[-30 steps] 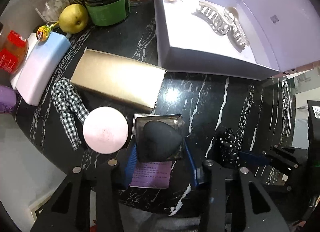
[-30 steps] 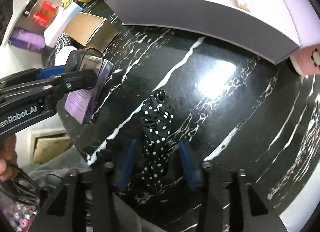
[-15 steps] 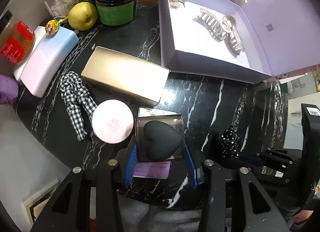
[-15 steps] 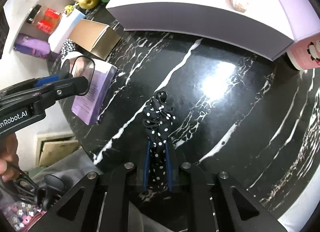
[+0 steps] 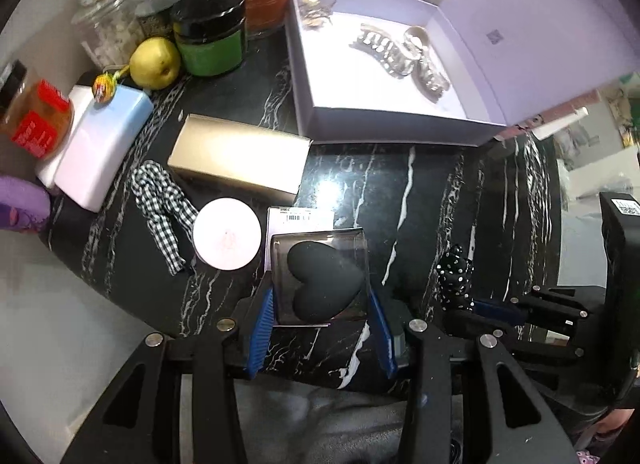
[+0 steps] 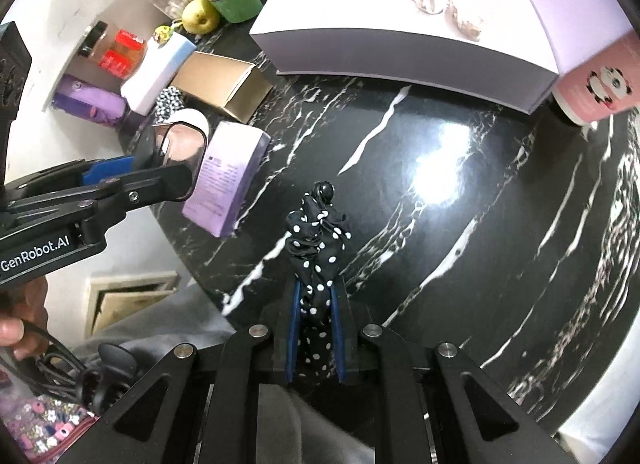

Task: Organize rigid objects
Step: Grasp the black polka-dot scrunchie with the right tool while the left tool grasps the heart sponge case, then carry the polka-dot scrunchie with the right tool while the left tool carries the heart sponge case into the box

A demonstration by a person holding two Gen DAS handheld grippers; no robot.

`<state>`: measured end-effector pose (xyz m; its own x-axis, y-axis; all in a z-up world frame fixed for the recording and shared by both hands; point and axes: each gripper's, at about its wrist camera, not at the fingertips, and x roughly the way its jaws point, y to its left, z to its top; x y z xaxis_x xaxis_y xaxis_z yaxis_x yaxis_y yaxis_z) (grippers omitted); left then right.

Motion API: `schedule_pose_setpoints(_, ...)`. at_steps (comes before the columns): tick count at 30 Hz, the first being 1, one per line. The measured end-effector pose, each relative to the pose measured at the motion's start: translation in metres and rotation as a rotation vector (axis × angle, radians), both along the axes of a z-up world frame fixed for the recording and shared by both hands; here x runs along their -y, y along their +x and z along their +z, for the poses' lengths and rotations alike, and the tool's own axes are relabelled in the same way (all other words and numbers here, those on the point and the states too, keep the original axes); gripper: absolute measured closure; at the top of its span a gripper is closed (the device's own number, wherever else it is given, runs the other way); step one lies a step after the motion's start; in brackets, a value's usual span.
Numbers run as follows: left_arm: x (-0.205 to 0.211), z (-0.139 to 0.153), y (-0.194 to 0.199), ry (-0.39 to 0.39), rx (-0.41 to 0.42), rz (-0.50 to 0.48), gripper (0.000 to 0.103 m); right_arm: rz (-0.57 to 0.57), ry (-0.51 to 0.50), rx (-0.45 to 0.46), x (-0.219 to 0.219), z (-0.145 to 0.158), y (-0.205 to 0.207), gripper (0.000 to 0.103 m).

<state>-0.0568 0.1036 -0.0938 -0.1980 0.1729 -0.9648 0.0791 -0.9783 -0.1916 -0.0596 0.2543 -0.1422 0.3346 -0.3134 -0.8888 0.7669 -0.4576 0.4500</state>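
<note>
**A:** Your right gripper [image 6: 314, 328] has just closed. A second ago its fingers stood wide on either side of the polka-dot scrunchie [image 6: 316, 248]; now they pinch its lower half, and the top loops stick up free over the counter [image 6: 460, 200].

**B:** And the left?

**A:** Your left gripper [image 5: 320, 304] has risen with the clear case [image 5: 319, 276], the one holding the black heart sponge [image 5: 322, 284]. Its blue pads press both sides of the case, and the lilac carton [image 6: 228, 180] beneath it now lies uncovered on the counter.

**B:** So both are loaded?

**A:** I'd judge so, and the open lilac box [image 5: 384, 124] with the hair claws [image 5: 400, 54] looks like the destination for each, well ahead of you.

**B:** Anything you can't see?

**A:** Whether the scrunchie has left the marble; its tail is hidden between the fingers. The case's underside is also out of view, and the jars at the rear are blurred.
</note>
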Motion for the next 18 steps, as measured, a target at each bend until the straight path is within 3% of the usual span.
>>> schedule_pose_setpoints(18, -0.012, 0.028, -0.017, 0.006, -0.047, -0.183, 0.060, -0.150, -0.019, -0.013, -0.005, 0.033, 0.008, 0.089)
